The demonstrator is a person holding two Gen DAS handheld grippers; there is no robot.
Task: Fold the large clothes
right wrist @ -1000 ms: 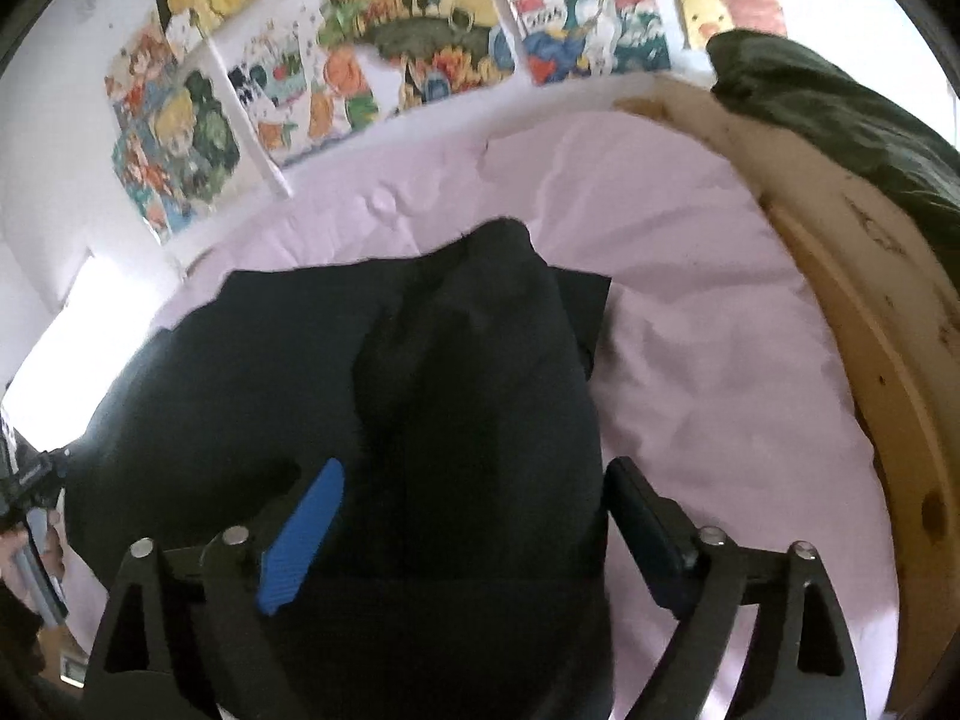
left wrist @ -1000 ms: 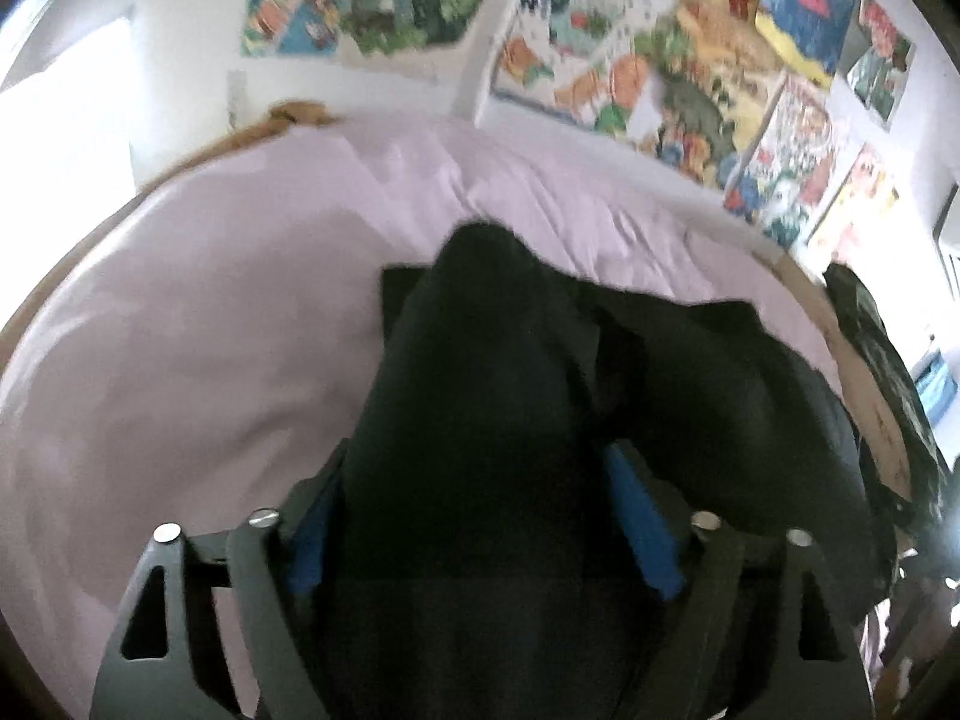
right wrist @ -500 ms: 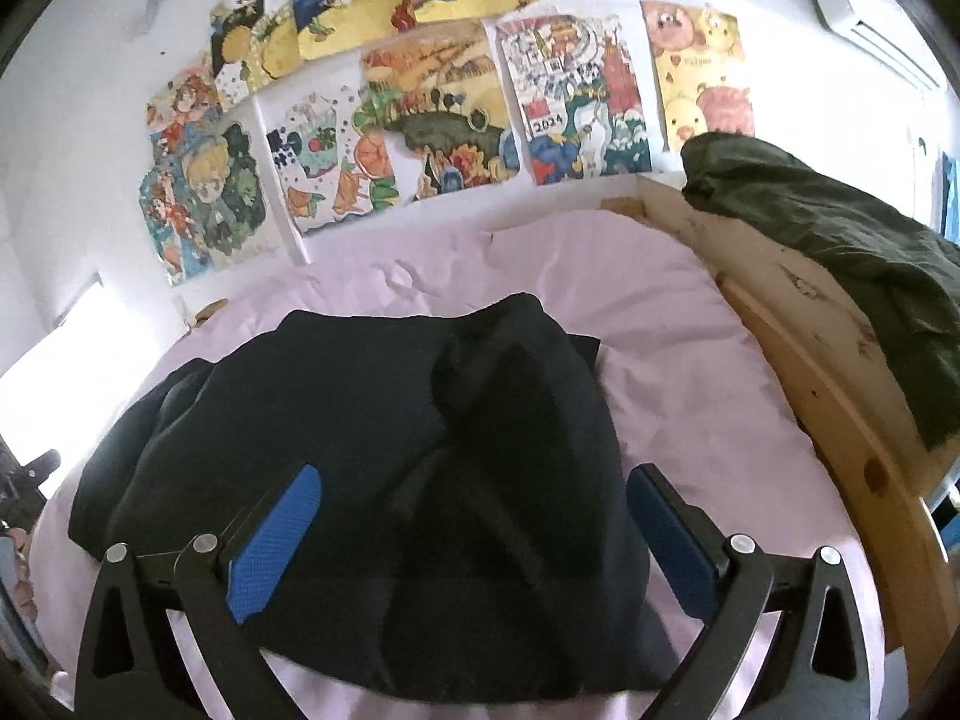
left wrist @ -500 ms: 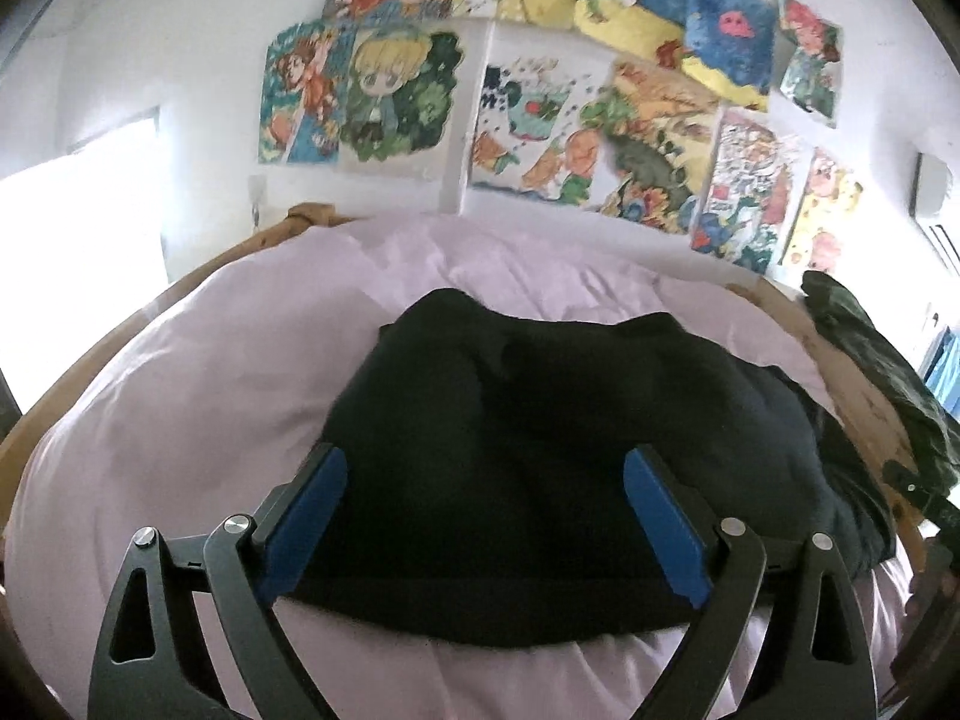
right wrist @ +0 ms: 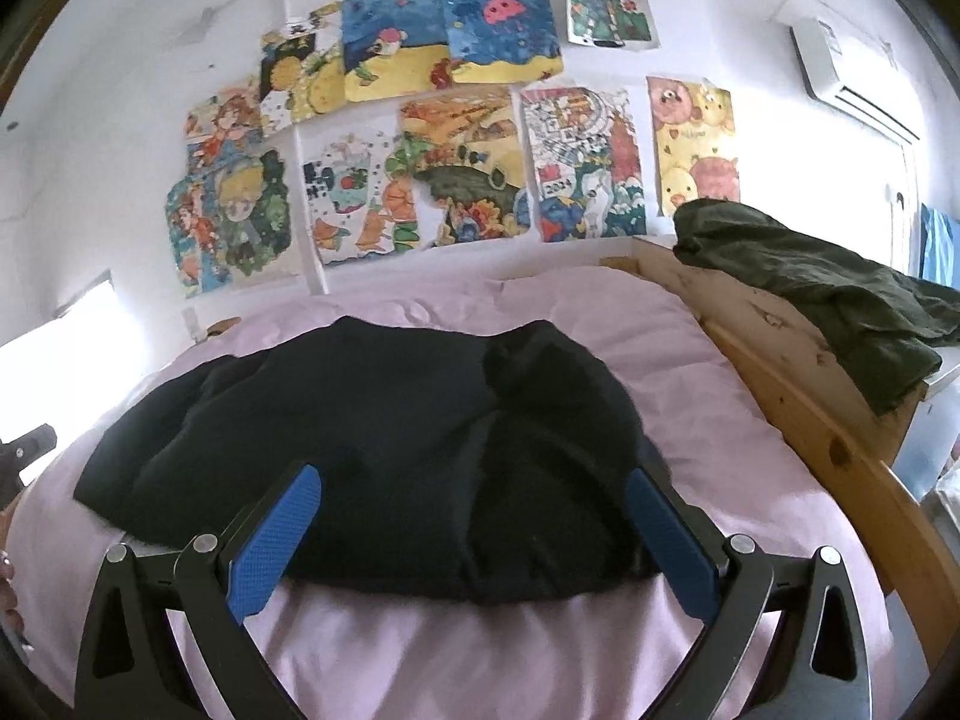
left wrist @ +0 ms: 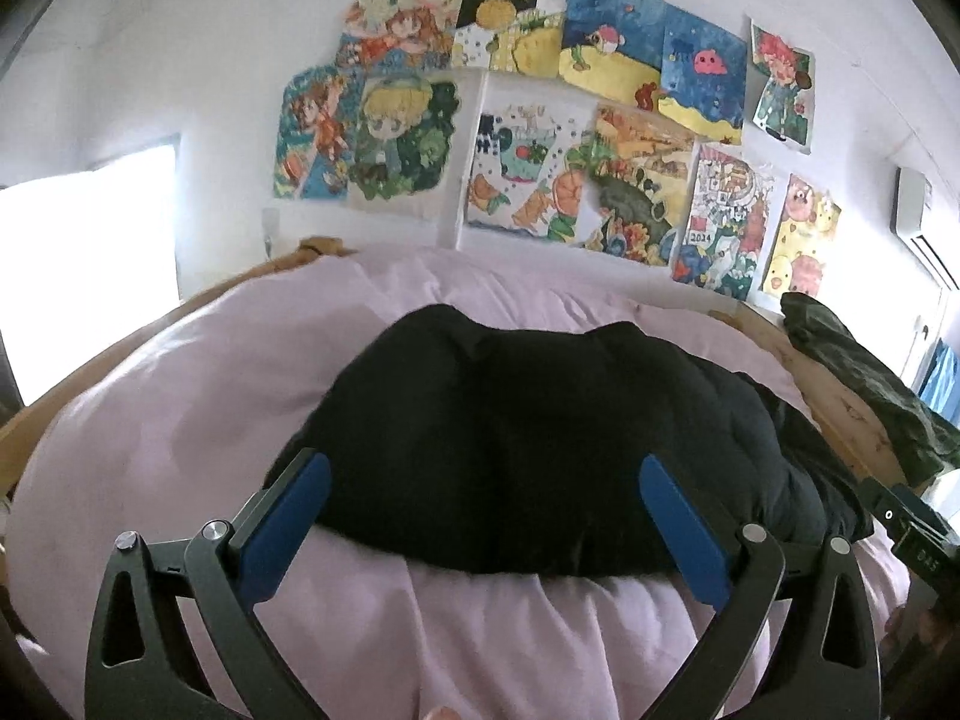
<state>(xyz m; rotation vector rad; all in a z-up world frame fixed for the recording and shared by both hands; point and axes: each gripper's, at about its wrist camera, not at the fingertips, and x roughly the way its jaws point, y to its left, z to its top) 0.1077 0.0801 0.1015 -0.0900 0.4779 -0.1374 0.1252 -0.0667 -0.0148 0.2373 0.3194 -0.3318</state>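
Garment: the black garment [left wrist: 540,450] lies folded into a wide bundle on the pink sheet [left wrist: 180,396], about mid-bed, its near edge just beyond my fingertips
Left gripper [left wrist: 483,531]: my jaws are opening, almost fully spread, nothing between the blue pads; the cloth lies just ahead of them, not gripped
Right gripper [right wrist: 474,543]: jaws spread wide and empty, pads either side of the bundle's near edge without pinching it
Step in hand: I judge a fold has just been laid and I am clear of it, ready to pick the next grip
Where to grip: in the right view a loose tail runs out to the left [right wrist: 120,480]; I would tidy that side first
How to grip: come in low along the sheet, take all the layers at a corner rather than only the top one
How to carry: lift both hands level and together, so the bundle turns over flat
Risk: the thick layers may slide apart, or a pad may catch the sheet with the cloth
Surroundings: a green garment [right wrist: 840,300] is draped over the wooden frame [right wrist: 780,372], well apart; leave it alone
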